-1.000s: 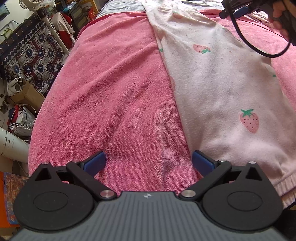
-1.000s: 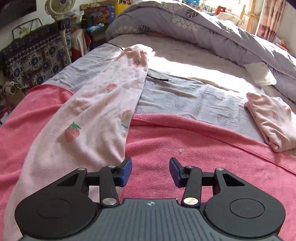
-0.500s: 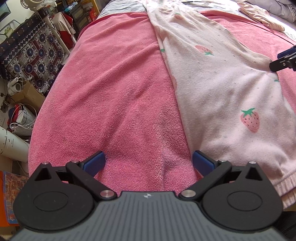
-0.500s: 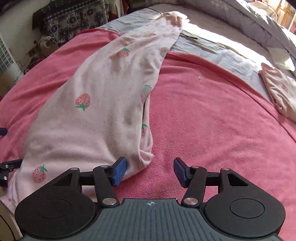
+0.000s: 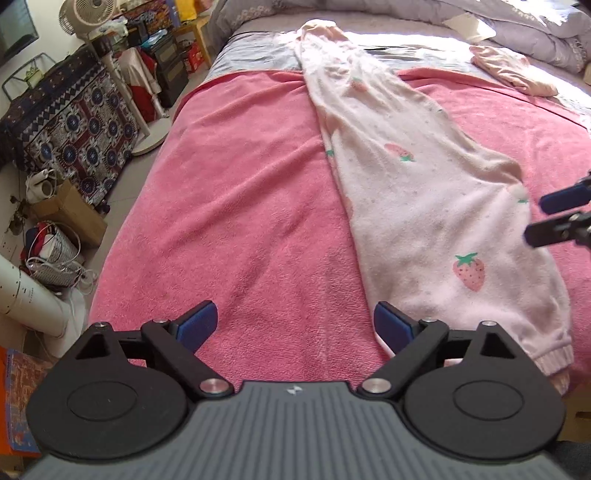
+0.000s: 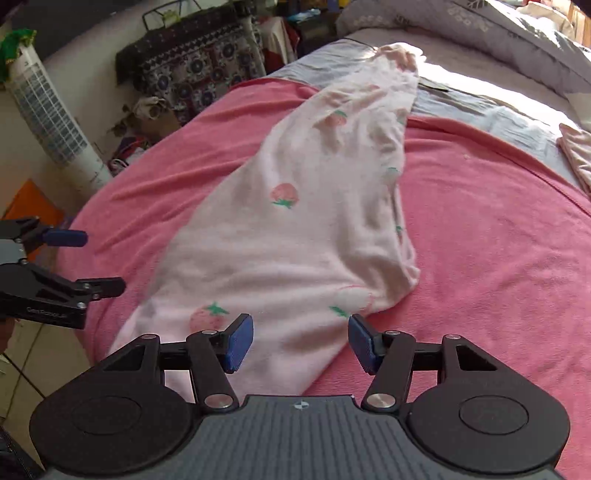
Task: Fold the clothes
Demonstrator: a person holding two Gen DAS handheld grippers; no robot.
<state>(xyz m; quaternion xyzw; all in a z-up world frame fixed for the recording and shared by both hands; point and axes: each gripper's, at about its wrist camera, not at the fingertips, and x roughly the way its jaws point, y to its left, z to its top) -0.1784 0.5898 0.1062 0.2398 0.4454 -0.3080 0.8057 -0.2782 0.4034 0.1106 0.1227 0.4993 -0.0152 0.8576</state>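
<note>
Left tool: its blue pads are spread wide apart with nothing between them; it is held low over the pink blanket, just left of the garment's near end. In the right wrist view it is seen at the left edge, again with its fingers apart.

Right tool: its fingers are seen parted and empty, poised above the garment's near, wide part. In the left wrist view only its fingertips are seen at the right edge, beside the garment's right side.

Pink blanket: a terry cover is spread over the near part of the bed; the garment lies on it.

Strawberry trousers: a pale pink garment printed with strawberries is laid lengthwise along the bed, its ribbed hem nearest the left tool and its narrow end reaching past the blanket onto the grey sheet. In the right wrist view a fold is seen bulging out on its right edge.

Grey sheet: it is seen beyond the blanket's far edge, partly in bright sunlight.

Second pink garment: it is bunched on the sheet, well apart from the trousers, to the far right.

Grey duvet: it is piled along the far side of the bed.

Patterned cloth: it is draped over furniture on the floor to the left of the bed, with a white fan behind it.
</note>
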